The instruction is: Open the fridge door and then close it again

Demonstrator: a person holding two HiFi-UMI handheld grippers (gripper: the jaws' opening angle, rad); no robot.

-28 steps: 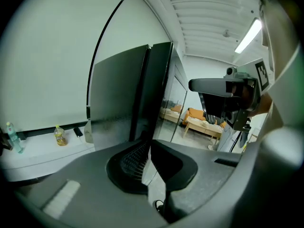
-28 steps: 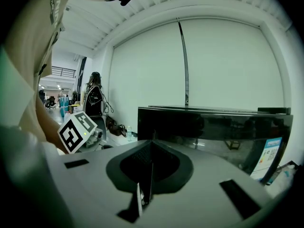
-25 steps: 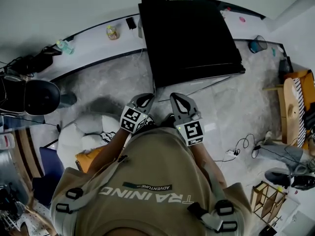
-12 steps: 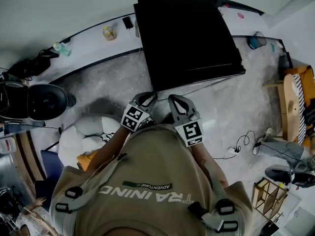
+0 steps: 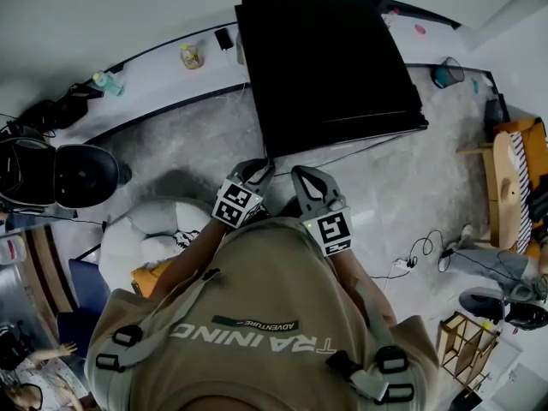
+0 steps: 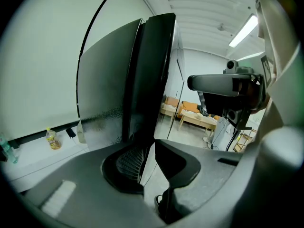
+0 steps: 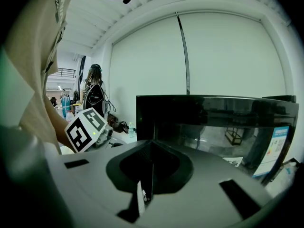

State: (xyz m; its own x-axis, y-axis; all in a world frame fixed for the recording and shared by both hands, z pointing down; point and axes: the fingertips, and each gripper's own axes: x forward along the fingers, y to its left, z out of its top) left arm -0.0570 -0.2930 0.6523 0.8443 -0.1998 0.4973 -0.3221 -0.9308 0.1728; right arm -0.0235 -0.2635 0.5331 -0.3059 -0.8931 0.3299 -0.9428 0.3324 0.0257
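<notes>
The black fridge (image 5: 325, 67) stands right in front of me, seen from above with its door closed. Both grippers hover side by side at my chest, just short of its front edge and touching nothing. My left gripper (image 5: 259, 171) points at the fridge's left front corner (image 6: 147, 80), and its jaws show a narrow gap with nothing in it (image 6: 149, 156). My right gripper (image 5: 301, 178) faces the glossy fridge front (image 7: 213, 118), and its jaws are pressed together on nothing (image 7: 151, 170). No handle shows.
A low white ledge runs along the wall with a small bottle (image 5: 191, 56) on it. A black chair (image 5: 77, 174) and a white cushion (image 5: 150, 229) sit to my left. Cables (image 5: 419, 255) and an orange bench (image 5: 514, 169) lie to the right.
Both grippers have crept slightly toward the fridge; jaws look unchanged. The head view has shifted a little.
</notes>
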